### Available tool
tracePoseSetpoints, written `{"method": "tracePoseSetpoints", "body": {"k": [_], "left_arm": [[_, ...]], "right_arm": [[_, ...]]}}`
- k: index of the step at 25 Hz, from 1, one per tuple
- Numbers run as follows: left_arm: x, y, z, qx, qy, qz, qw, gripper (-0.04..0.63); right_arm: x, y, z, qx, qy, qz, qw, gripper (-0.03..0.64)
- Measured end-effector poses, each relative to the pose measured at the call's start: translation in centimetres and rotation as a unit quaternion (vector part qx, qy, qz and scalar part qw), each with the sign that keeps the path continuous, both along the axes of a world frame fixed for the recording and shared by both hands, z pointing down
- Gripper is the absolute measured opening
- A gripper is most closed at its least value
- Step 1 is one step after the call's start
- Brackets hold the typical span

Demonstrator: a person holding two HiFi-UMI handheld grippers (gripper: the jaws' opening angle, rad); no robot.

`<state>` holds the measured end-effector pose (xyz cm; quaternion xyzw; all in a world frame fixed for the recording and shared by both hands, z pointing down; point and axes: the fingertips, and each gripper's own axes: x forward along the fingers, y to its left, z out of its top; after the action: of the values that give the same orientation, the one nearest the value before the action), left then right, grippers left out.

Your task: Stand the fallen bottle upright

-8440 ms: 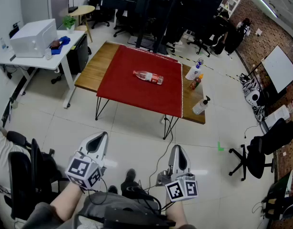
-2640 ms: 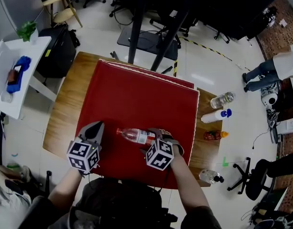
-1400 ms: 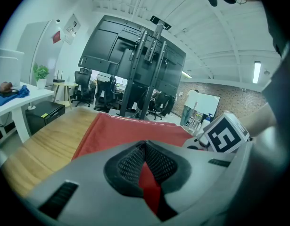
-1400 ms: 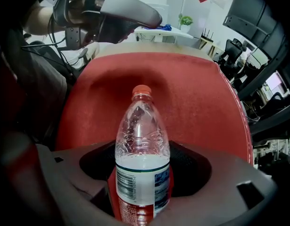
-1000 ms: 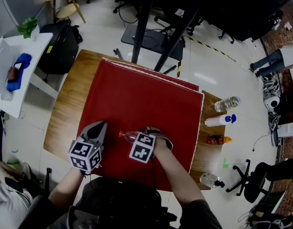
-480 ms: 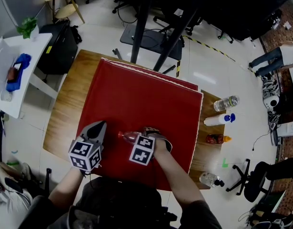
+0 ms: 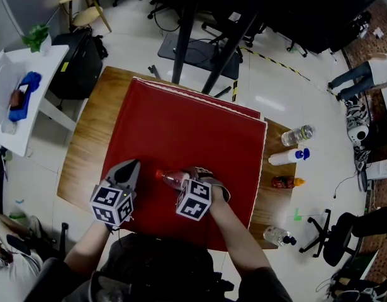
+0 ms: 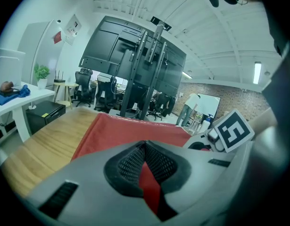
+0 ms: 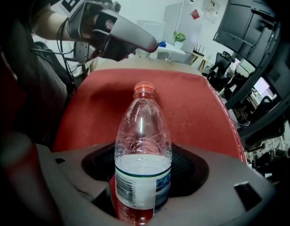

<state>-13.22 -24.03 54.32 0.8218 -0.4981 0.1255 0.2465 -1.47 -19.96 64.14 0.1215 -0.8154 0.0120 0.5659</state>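
Red-covered worktop [image 7: 187, 124] underneath — the right tool [image 9: 144, 171] clamps the bottle [image 9: 143, 140] near its base. Its cap end points toward the closed, empty left tool [image 7: 131, 166].

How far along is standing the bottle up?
Done: the right gripper grips the bottle at its label. In hand: tipping it up, apparently; in the head view its red cap points sideways over the red cloth, so not upright yet. Left: stand it, release.

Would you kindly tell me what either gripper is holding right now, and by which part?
The right gripper clamps the bottle around its labelled body; the left gripper holds nothing.
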Motion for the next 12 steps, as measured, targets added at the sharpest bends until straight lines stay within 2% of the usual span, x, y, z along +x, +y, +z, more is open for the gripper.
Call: {"method": "tracePoseSetpoints", "body": {"k": [5,12], "left_arm": [[0.2,0.2,-0.3,0.002,-0.001,0.003,1.0000,0.029],[1.3,0.4,-1.2,0.006,0.000,0.011,0.9999,0.029]], "right_arm": [[0.1,-0.4,-2.2,0.017,-0.065,0.038,0.997,0.314],[2.1,-1.3,-5.5,0.067,-0.161,0.096,0.980,0.314]]}}
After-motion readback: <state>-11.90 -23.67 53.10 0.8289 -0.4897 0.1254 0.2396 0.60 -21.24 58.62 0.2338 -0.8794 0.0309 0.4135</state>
